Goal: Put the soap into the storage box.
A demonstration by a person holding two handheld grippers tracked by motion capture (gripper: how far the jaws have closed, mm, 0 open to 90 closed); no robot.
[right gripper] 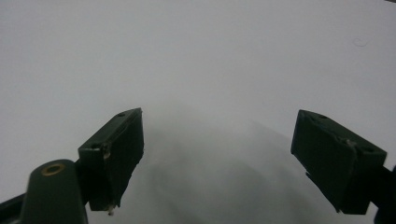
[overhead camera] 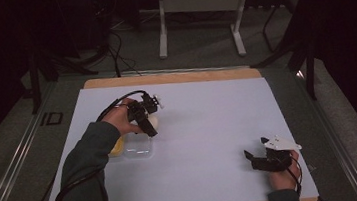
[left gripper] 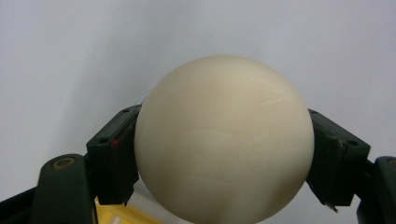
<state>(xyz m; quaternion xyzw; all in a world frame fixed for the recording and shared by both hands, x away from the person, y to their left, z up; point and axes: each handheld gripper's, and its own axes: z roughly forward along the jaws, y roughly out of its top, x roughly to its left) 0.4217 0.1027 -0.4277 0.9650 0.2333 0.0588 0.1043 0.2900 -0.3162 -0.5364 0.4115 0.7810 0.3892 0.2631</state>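
We see the left gripper [overhead camera: 149,119] over the left-centre of the white sheet [overhead camera: 209,127] that covers the wooden table [overhead camera: 174,77]. Its two black jaws are clamped on a smooth, cream-coloured round ball [left gripper: 224,140], one jaw on each side; in the left gripper view the ball sits squarely btwn them. From the high view the ball [overhead camera: 153,121] is held just above and beside a small clear plastic box [overhead camera: 137,147], w/ a yellow piece [overhead camera: 117,147] touching the box's left edge. We can't tell whether the ball touches the box. The yellow piece [left gripper: 116,215] also peeks in at the bottom of the left gripper view, under the ball.

The right gripper [overhead camera: 254,157] is at the near right of the sheet, well apart from the ball, grey three-cornered plate [overhead camera: 281,143] on top. In the right gripper view its jaws [right gripper: 219,163] stand wide apart w/ nothing btwn them, just bare white sheet below.
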